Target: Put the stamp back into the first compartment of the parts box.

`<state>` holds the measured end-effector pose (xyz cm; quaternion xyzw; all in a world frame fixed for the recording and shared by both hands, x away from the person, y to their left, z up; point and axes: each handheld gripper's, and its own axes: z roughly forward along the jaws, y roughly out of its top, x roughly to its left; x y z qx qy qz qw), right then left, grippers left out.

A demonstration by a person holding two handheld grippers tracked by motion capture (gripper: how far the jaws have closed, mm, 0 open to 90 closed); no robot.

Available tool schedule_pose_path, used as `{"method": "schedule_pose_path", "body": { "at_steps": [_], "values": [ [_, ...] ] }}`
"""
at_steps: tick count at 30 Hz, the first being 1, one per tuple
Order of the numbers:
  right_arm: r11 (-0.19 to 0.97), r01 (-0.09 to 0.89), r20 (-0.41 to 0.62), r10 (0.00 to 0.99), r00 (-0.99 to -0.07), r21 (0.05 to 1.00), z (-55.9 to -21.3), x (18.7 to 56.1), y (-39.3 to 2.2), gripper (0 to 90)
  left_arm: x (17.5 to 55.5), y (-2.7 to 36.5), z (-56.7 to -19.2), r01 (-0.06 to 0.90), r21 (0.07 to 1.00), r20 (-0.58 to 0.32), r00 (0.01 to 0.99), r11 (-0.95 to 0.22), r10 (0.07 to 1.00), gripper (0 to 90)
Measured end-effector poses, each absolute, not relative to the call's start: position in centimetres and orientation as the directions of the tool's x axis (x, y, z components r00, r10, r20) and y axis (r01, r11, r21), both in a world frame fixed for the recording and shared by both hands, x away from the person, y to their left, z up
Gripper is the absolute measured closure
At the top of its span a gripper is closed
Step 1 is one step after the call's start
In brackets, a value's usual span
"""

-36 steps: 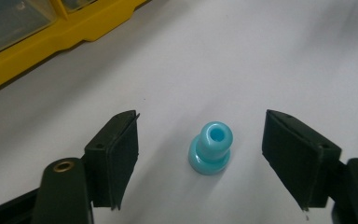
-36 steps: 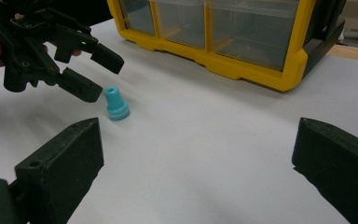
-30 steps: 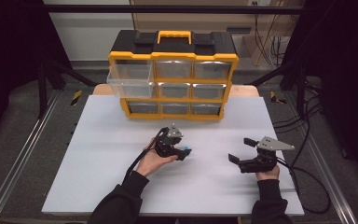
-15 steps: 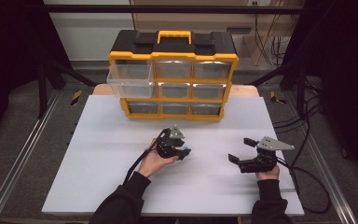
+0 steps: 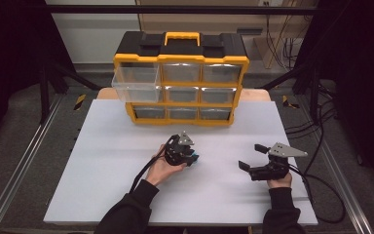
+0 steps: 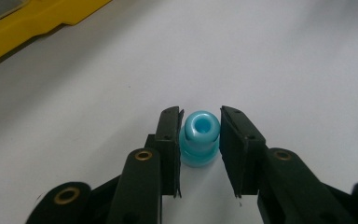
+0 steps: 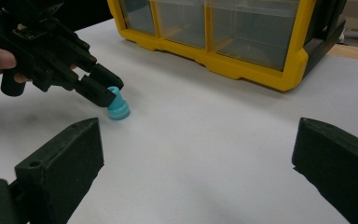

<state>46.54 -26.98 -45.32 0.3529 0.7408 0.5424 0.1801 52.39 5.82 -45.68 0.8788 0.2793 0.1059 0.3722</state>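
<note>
A small light-blue plastic piece (image 6: 199,137) with a hole in its top stands on the white table (image 5: 102,161). My left gripper (image 6: 201,114) has its two black jaws pressed against either side of it. From above, the blue piece (image 5: 194,158) peeks out at the tip of the left gripper (image 5: 191,157), near the table's middle. My right gripper (image 5: 251,156) rests low at the right with its jaws wide apart and nothing between them. Along its jaws (image 7: 198,135) I see the blue piece (image 7: 118,107) and the left gripper (image 7: 98,86) at upper left.
A yellow and black drawer organizer (image 5: 181,83) stands at the table's back edge. Its top left clear drawer (image 5: 134,83) is pulled out. Cables (image 5: 321,190) trail off the right side of the table. A dark rail frame surrounds the table.
</note>
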Motion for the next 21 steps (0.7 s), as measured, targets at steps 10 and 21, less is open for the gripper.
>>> {"method": "schedule_pose_path", "body": {
  "at_steps": [10, 21],
  "values": [
    [0.161, 0.329, 0.119, 0.718, -0.686, 0.93, -45.3, 46.52, -26.99, 2.6, 52.41, 5.77, -45.71, 0.416, 0.709, -0.023, 0.821, -0.57, 0.57, 72.2],
    [0.161, 0.33, 0.119, 0.718, -0.686, 0.93, -45.3, 46.52, -26.99, 2.6, 52.48, 5.97, -45.59, 0.431, 0.706, -0.05, 0.822, -0.562, 0.567, 72.7]
  ]
}}
